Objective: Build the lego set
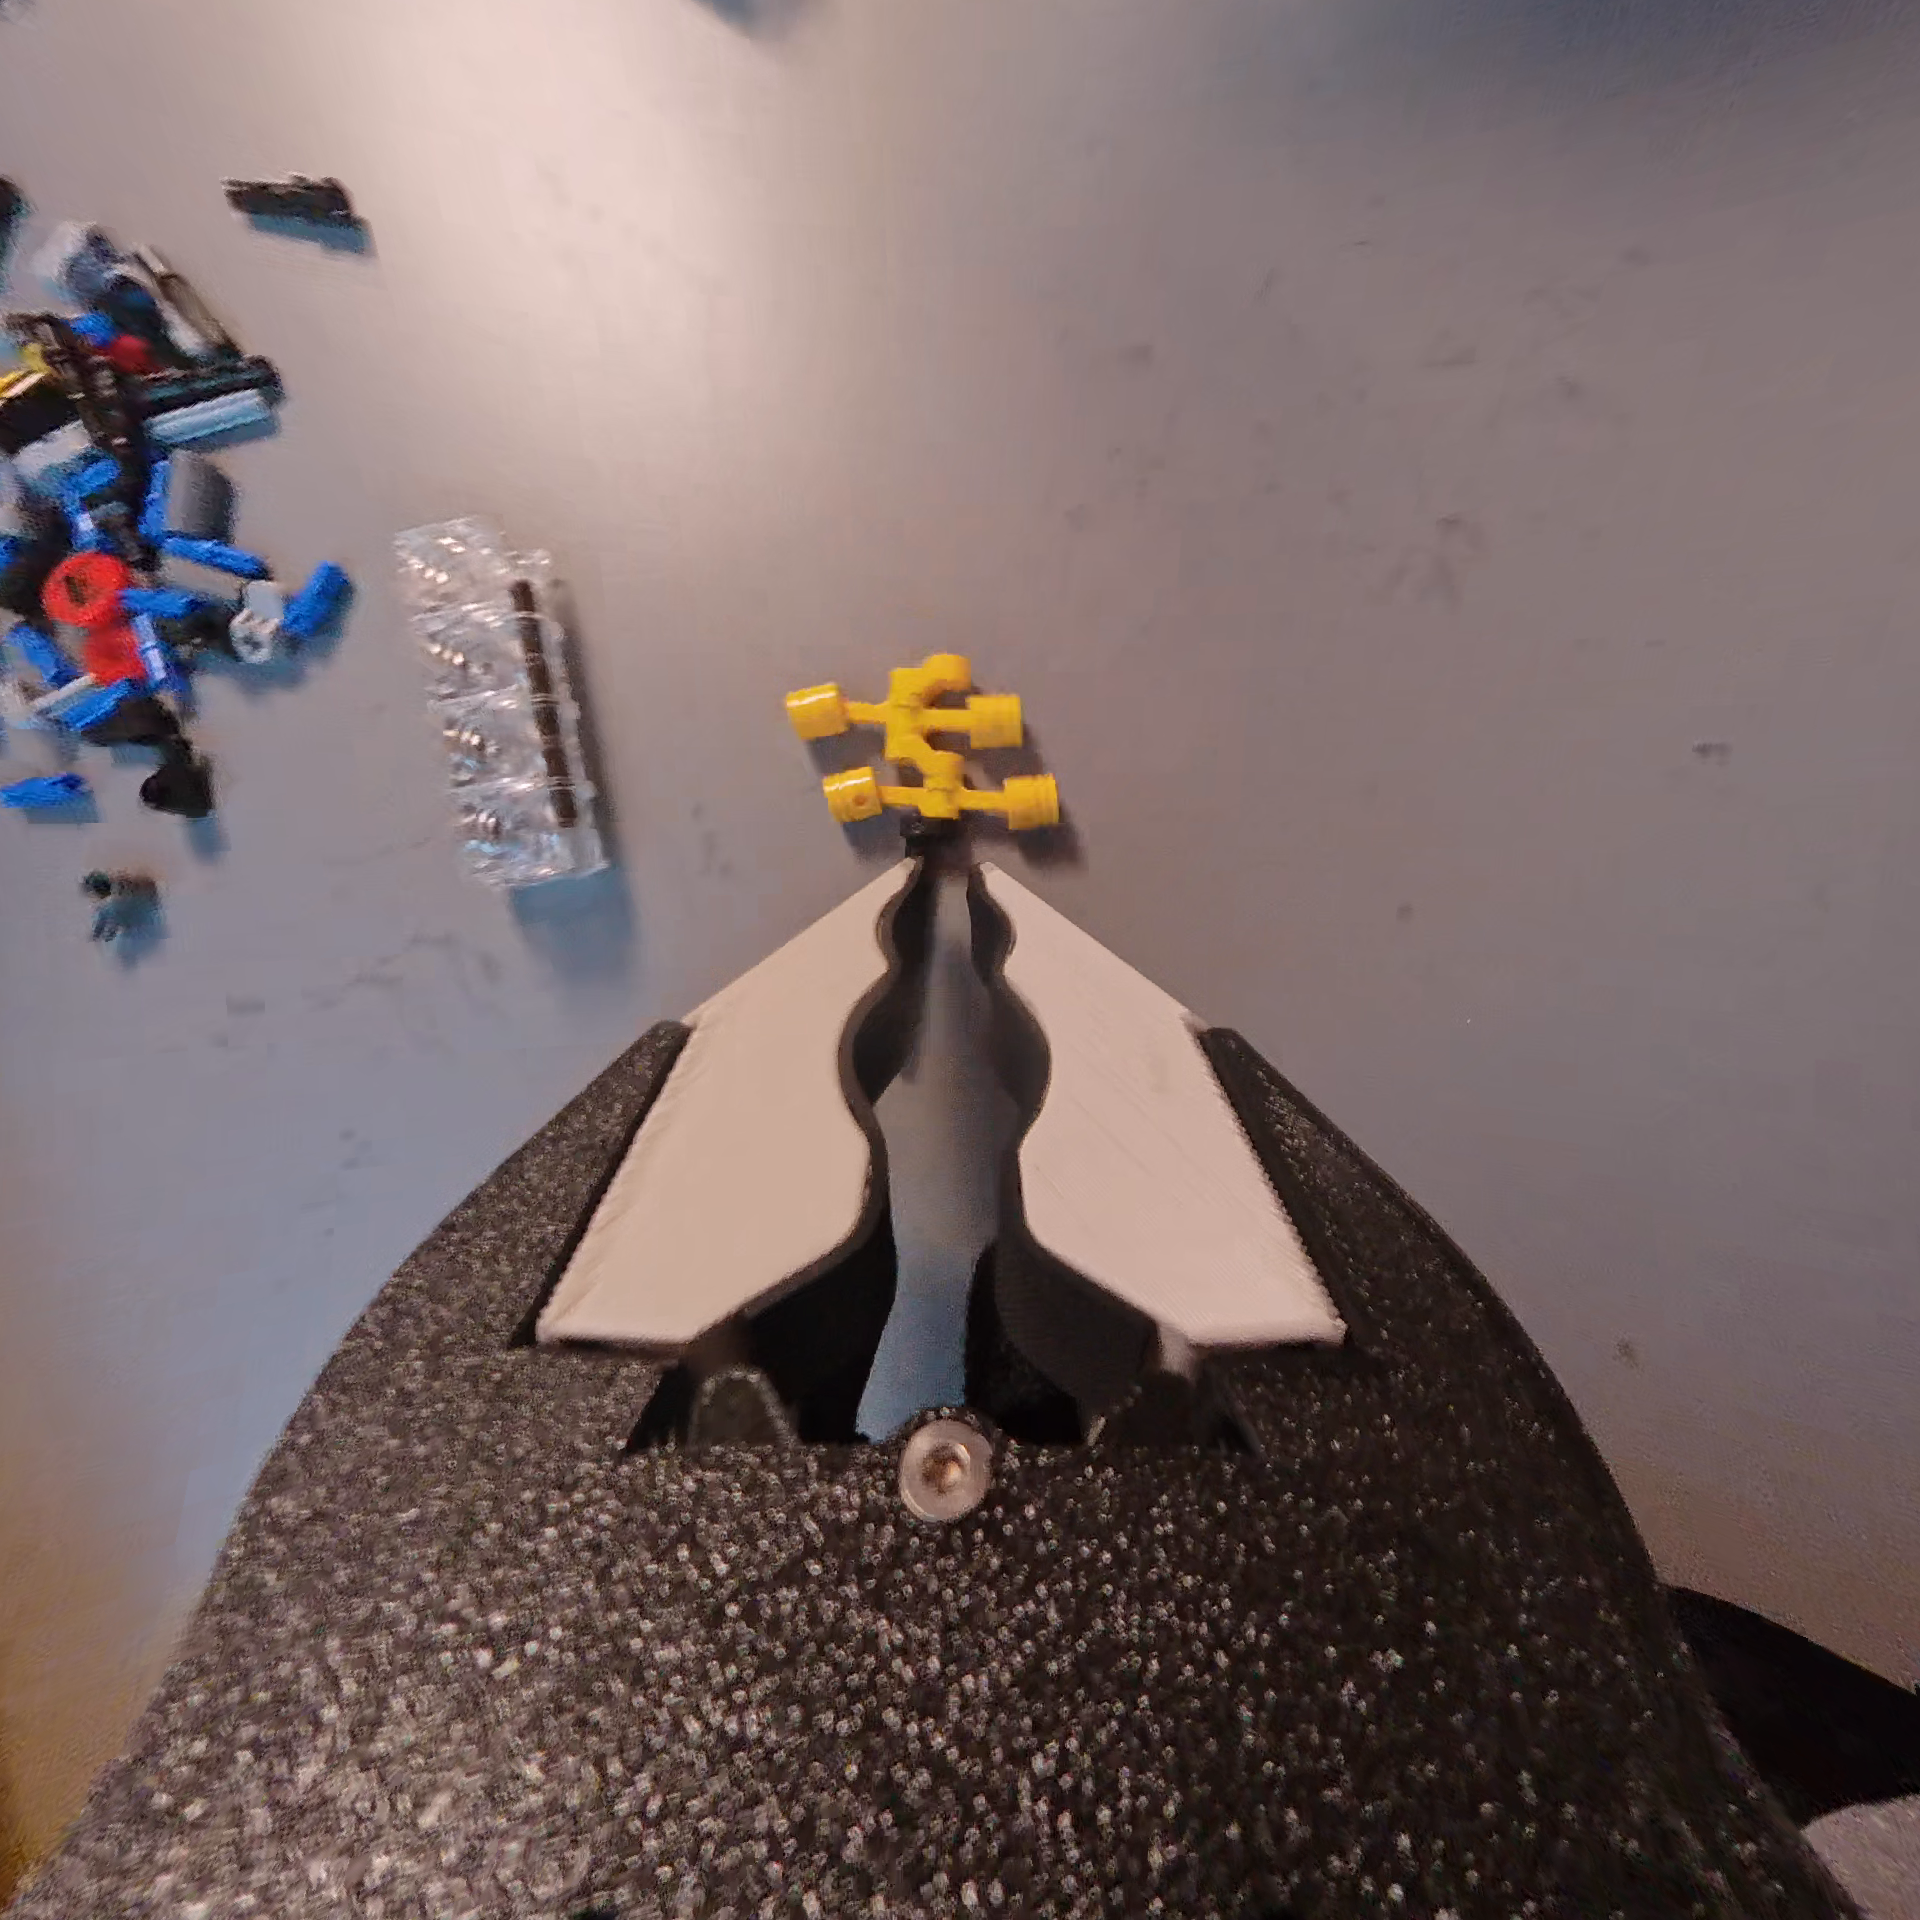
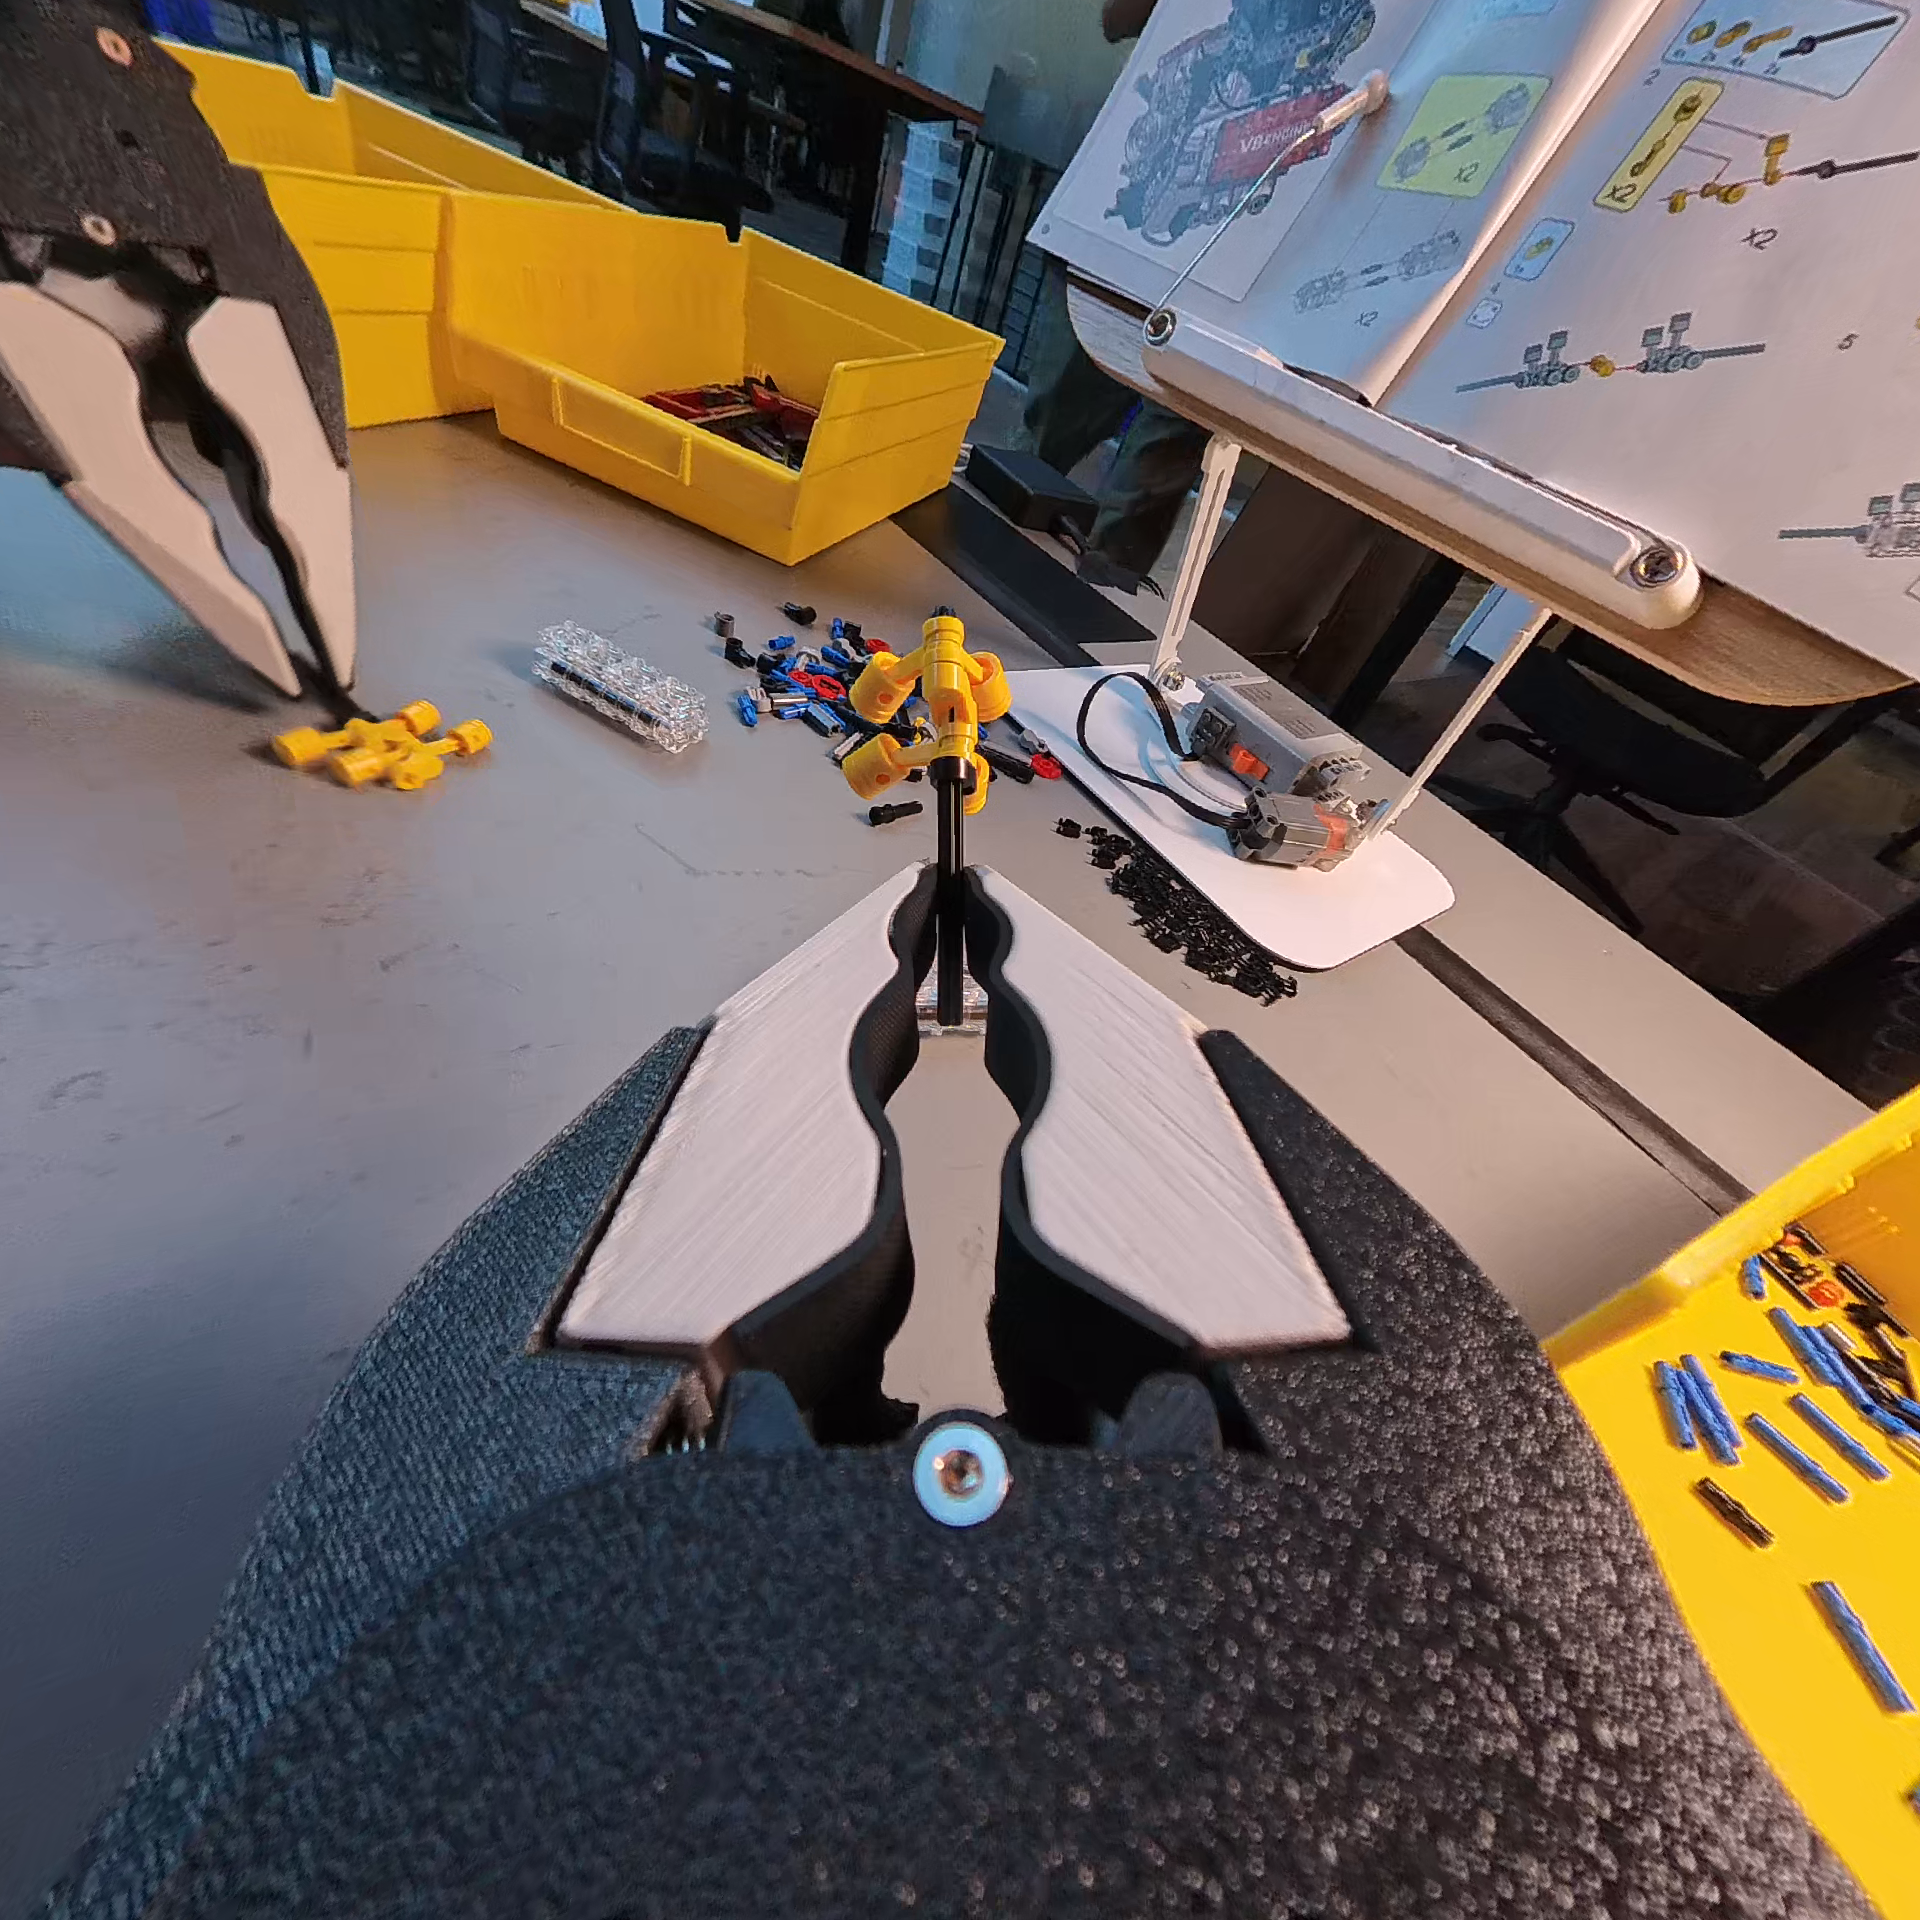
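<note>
- The left gripper (image 1: 940, 868), nearly closed, pinches the black axle tip of the flat yellow piston assembly (image 1: 925, 743) lying straight ahead.
- The right gripper (image 2: 948, 883) clamps the black axle (image 2: 947, 831) of the second piston cluster (image 2: 930, 717), upright.

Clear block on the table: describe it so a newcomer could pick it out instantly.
Start at the grey table and find the scattered pile of small blue, black and red parts. The clear block lies flat just left of that pile, between it and the yellow piston assembly at the left gripper. It alone is see-through, with a dark axle inside.
</note>
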The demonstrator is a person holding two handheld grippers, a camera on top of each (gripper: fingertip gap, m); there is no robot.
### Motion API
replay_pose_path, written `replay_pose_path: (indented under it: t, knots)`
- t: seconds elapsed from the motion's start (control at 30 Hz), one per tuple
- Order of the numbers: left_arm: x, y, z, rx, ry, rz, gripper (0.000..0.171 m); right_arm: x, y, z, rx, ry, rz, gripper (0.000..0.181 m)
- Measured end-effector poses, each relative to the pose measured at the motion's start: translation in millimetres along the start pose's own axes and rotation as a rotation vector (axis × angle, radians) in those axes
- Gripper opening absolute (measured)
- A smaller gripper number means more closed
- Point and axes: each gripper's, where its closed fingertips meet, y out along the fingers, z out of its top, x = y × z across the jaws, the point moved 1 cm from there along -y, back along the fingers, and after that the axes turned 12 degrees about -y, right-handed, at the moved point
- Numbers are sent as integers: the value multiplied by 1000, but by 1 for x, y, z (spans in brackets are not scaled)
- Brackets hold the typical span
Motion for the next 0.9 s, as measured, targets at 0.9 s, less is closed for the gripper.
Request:
replay_pose_path:
  t: [0.9]
  knots:
    - [-4,-21,93,501,-44,-1,18,-10,-10,45,256,123,76,3]
